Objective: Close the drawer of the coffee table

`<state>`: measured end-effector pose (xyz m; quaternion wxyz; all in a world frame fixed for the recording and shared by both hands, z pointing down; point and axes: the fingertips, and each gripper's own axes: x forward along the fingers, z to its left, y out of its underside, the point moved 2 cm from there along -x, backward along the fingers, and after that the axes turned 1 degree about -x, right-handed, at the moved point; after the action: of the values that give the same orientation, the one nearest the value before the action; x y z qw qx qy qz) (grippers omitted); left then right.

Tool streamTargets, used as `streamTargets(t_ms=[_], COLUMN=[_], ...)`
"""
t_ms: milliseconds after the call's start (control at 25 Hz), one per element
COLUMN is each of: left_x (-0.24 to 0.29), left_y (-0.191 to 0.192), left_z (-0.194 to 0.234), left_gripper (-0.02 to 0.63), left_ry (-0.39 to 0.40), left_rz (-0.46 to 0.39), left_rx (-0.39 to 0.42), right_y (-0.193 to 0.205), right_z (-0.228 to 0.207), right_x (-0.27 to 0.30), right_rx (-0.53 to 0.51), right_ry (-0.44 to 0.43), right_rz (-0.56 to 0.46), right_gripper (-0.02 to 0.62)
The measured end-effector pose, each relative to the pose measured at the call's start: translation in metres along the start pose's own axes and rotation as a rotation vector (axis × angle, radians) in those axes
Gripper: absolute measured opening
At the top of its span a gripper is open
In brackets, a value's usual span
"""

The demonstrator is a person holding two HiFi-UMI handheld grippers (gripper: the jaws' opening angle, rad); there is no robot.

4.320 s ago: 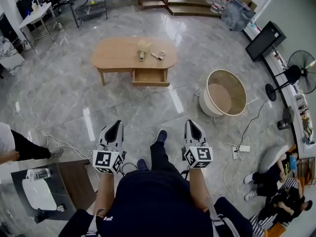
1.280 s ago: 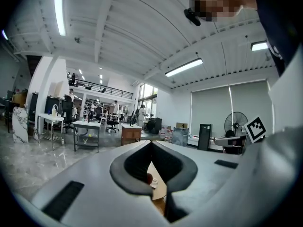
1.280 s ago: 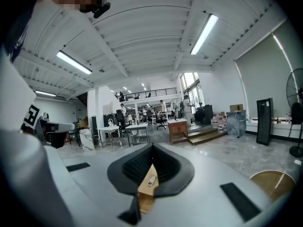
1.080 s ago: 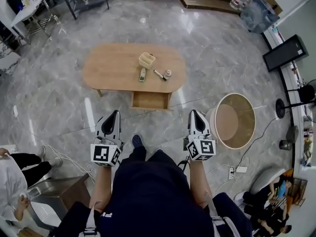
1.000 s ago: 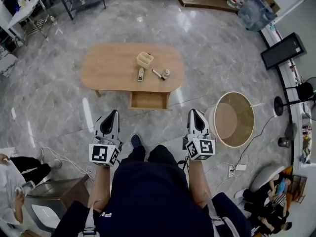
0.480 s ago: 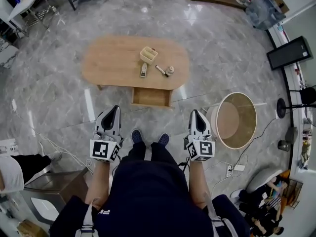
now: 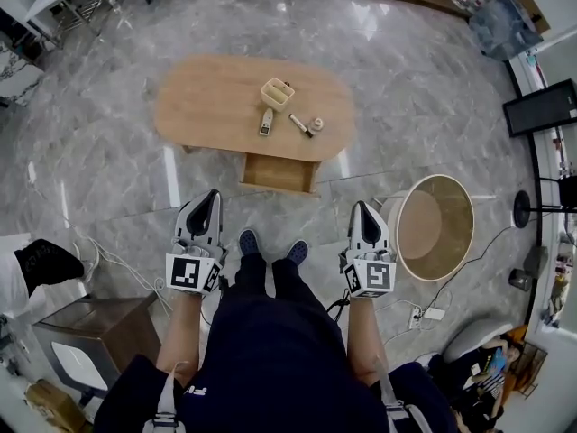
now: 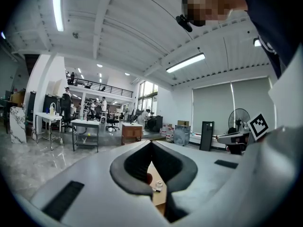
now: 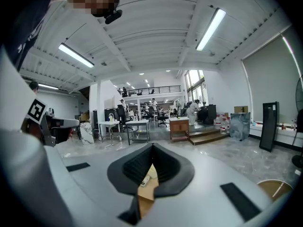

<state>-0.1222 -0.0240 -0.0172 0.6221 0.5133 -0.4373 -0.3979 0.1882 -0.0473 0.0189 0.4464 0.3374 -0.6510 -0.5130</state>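
Jutting from the wooden coffee table (image 7: 212, 102), its open drawer (image 7: 279, 172); left claw (image 7: 213, 197), right claw (image 7: 361, 207) pressed together.

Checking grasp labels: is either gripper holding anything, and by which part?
Nothing is held: the left gripper and right gripper are both shut on nothing.

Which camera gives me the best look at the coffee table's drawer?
The head view: the drawer stands pulled out under the coffee table, seen whole from above. Both gripper views show only a sliver of that table through their jaws, and the drawer cannot be told apart there.
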Motion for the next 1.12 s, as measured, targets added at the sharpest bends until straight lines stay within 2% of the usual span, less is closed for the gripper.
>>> streamTargets(t_ms=[360, 600, 840, 1120], left_x=[0.007, 0.006, 0.010, 0.022], left_y=[0.009, 0.029, 0.078, 0.136], left_z=[-0.031, -0.024, 0.001, 0.029], left_gripper=[0.025, 0.025, 0.025, 0.025], left_ry=[-0.052, -0.069, -0.062, -0.056], left_rz=[-0.001, 0.026, 0.074, 0.103], left_rx=[0.022, 0.011, 0.013, 0.008], right_y=[0.019, 0.033, 0.068, 0.108], right_z=[-0.032, -0.034, -0.017, -0.007], right_x=[0.000, 0.009, 0.037, 0.068], right_rx=[-0.021, -0.028, 0.003, -0.021], right_ry=[-0.060, -0.068, -0.077, -0.081], right_rz=[0.010, 0.023, 0.043, 0.032], right_gripper=[0.026, 0.026, 0.026, 0.026])
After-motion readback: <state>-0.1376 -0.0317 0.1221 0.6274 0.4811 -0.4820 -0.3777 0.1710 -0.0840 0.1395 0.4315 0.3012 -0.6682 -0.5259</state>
